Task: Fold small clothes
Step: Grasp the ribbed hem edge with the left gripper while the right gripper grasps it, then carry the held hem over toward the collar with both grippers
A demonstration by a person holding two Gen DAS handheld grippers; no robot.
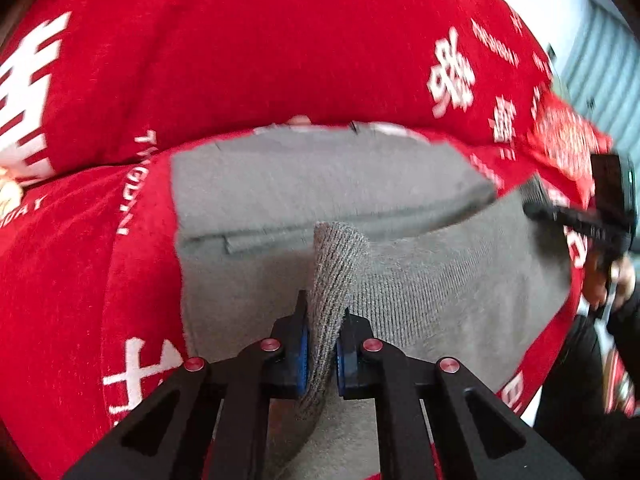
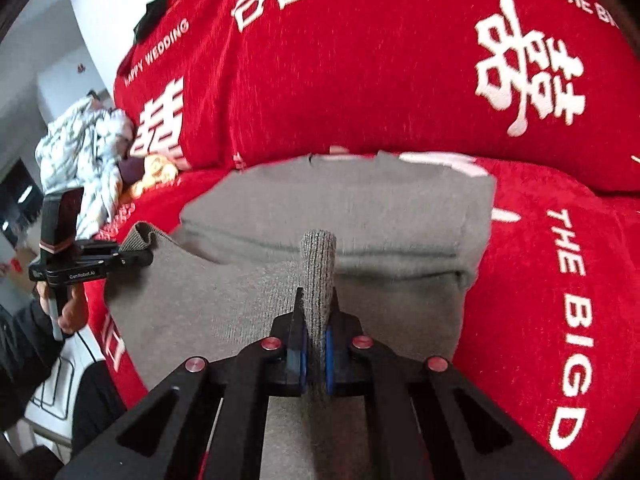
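Left wrist view: the left gripper [image 1: 322, 344], matte black with red rivets and blue pads, pinches a ribbed hem fold of the grey garment [image 1: 440, 292], its jaws pressed together on the knit. The garment is a soft, fine-ribbed grey knit lying partly folded on a plush red blanket [image 1: 240, 60], with a flat upper layer and a thick seam running across it. The blanket carries white Chinese characters and blurred Latin letters that cannot be read here. At the right edge the right gripper [image 1: 536, 204] grips another corner of the grey knit.

Right wrist view: the right gripper [image 2: 316, 340] squeezes a narrow upright pleat of the same ribbed hem between its blue pads. The garment spreads ahead across the blanket, which reads "HAPPY WEDDING" and "THE BIG D" in white beside double-happiness characters. At left, the left gripper [image 2: 136, 258], labelled "GenRobot.AI", clamps the hem's other corner. A crumpled pale patterned cloth [image 2: 84, 152] lies beyond.
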